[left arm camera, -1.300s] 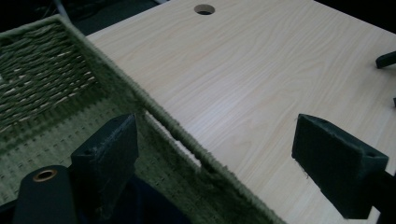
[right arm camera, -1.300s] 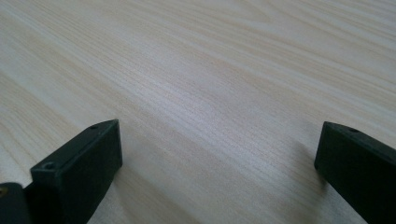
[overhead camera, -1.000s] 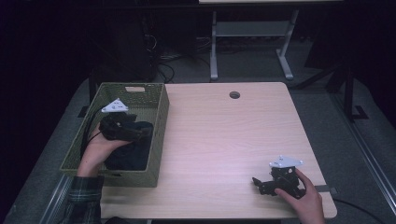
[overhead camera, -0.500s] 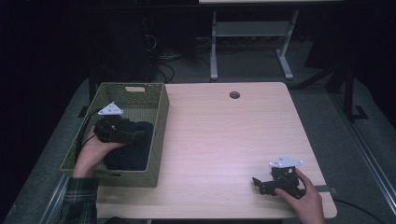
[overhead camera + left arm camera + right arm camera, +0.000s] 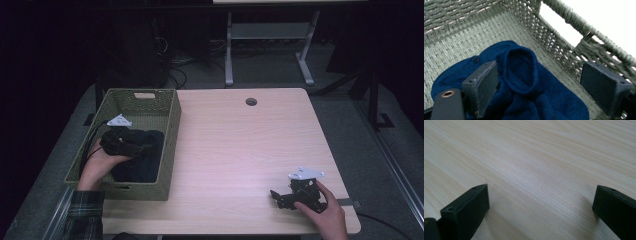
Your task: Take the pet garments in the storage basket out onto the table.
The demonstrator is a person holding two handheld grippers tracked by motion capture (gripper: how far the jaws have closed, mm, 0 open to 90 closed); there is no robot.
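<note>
Left gripper over a blue sweater in the woven basket; right gripper idle on the bench.

The left gripper [image 5: 141, 149] is down inside the green woven basket [image 5: 170, 131] at the bench's [image 5: 240, 150] left side, jaws spread wide, one pad [image 5: 482, 87] touching the folded blue knit sweater [image 5: 524, 75] on the basket floor. The right gripper [image 5: 276, 196] rests near the bench's front right corner, jaws apart over bare wood.

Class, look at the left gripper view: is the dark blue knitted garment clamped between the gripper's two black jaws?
No: the left gripper stands wide open over the dark blue knitted garment lying in the green woven basket.
</note>
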